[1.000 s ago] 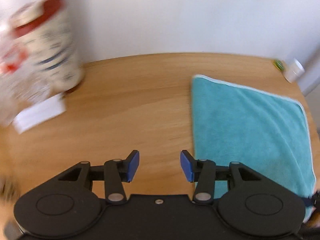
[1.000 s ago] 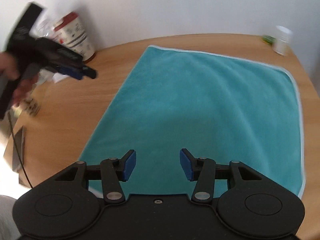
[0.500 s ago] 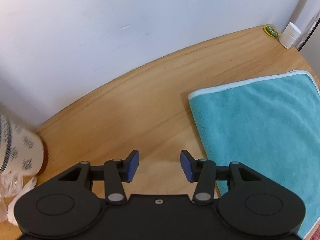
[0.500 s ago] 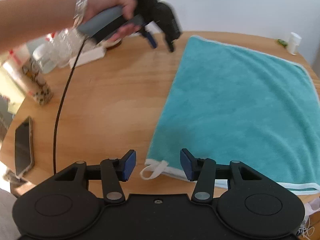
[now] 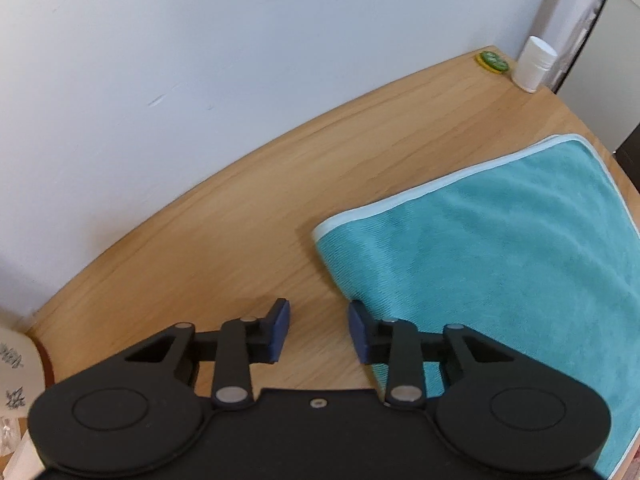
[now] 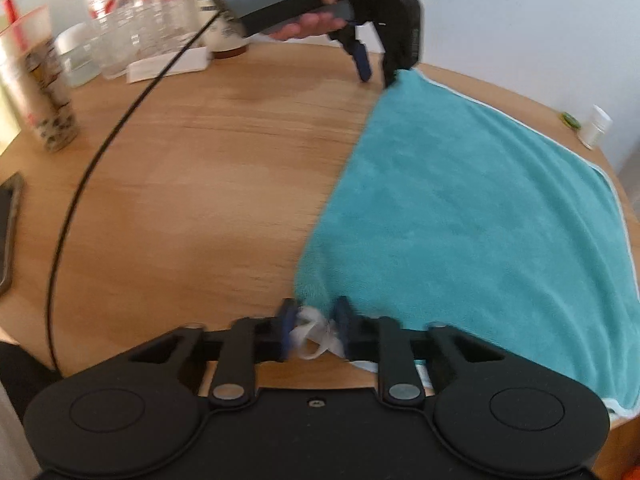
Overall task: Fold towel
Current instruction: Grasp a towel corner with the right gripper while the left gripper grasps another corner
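Jaws of our right gripper (image 6: 314, 330) pinch white loop (image 6: 316, 334) at near corner of teal towel (image 6: 480, 220), flat on desk (image 6: 200, 180). Our left gripper (image 5: 318, 330) jaws apart beside towel's far corner.

A lived-in home, by the look of it, most likely a dining or living corner. A round wooden table (image 6: 192, 184) stands against a plain white wall (image 5: 208, 72). Near its far left edge sits everyday clutter: clear plastic bottles (image 6: 132, 36), a patterned paper cup (image 6: 44, 92) and a white box (image 6: 168, 66). A phone (image 6: 7, 236) lies at the left edge. By the far right edge stand a small white pill jar (image 5: 534, 64) and a green lid (image 5: 492, 62). A teal towel (image 6: 480, 216) is spread over the right side.
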### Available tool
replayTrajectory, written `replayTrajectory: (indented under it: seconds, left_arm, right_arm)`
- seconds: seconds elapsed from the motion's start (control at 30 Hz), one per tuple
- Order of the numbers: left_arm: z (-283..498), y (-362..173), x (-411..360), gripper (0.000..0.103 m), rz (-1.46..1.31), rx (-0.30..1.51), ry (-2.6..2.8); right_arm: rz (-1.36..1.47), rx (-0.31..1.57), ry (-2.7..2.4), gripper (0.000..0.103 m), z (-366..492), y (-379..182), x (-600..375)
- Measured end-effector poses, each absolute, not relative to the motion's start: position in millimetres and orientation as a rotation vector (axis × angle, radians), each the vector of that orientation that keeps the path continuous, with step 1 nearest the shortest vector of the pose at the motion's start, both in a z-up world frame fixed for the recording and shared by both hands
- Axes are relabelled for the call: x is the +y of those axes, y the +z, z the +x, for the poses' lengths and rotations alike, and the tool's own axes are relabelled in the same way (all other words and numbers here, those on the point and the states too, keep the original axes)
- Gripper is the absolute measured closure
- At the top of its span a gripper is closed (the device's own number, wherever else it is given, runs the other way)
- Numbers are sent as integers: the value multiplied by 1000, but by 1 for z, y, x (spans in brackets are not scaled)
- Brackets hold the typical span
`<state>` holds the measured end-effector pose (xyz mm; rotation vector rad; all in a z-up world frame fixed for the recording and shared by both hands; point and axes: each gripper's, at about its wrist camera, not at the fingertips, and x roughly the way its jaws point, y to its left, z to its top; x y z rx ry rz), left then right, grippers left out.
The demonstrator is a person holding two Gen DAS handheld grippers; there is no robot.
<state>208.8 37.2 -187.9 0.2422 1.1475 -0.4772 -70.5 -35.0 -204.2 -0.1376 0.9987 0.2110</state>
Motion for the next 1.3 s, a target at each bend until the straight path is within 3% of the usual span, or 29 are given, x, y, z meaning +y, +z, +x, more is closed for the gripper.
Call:
replayTrajectory:
  seconds: [0.17, 0.8, 1.17, 1.3]
  left_arm:
    - [206, -190, 32, 103, 255, 1128, -496]
    - [173, -177, 71, 103, 257, 1106, -460]
    - [148, -169, 90, 103, 201, 1149, -445]
    - [158, -163, 89, 97, 174, 1146, -458]
  right_arm:
    - [22, 1004, 116, 93, -69, -199, -68]
    - [131, 938, -65, 94, -83, -170, -142]
    - [159, 950, -6, 94, -105, -172, -123]
    - [143, 953, 1, 94, -107, -175, -121]
